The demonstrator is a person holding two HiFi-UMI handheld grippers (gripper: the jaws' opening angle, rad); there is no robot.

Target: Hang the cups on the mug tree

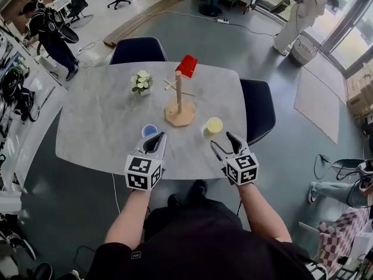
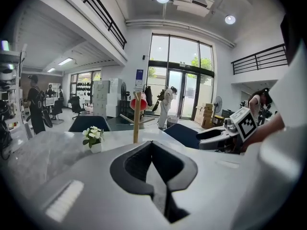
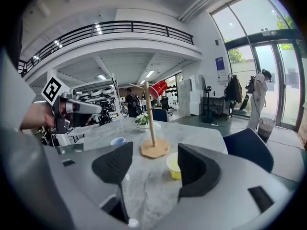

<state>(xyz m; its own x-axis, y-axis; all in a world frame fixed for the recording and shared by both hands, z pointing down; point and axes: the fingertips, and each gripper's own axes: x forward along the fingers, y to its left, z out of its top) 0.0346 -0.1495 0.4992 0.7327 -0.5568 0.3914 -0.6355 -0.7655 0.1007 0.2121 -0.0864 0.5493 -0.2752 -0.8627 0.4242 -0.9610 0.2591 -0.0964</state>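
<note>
A wooden mug tree (image 1: pixel 179 107) stands mid-table with a red cup (image 1: pixel 187 66) hanging on a top peg. On the table sit a blue cup (image 1: pixel 150 130) and a yellow cup (image 1: pixel 214 125). My left gripper (image 1: pixel 155 140) hovers at the near edge, just behind the blue cup, jaws shut and empty (image 2: pixel 152 147). My right gripper (image 1: pixel 224 143) is open near the yellow cup. In the right gripper view the yellow cup (image 3: pixel 173 166) lies ahead between the spread jaws (image 3: pixel 153 164), untouched, with the tree (image 3: pixel 152 123) and blue cup (image 3: pixel 117 141) beyond.
A small potted plant (image 1: pixel 141 81) stands left of the tree. The grey marble table (image 1: pixel 93 121) has dark chairs at its far side (image 1: pixel 138 49) and right side (image 1: pixel 258 109). People stand far off in the room.
</note>
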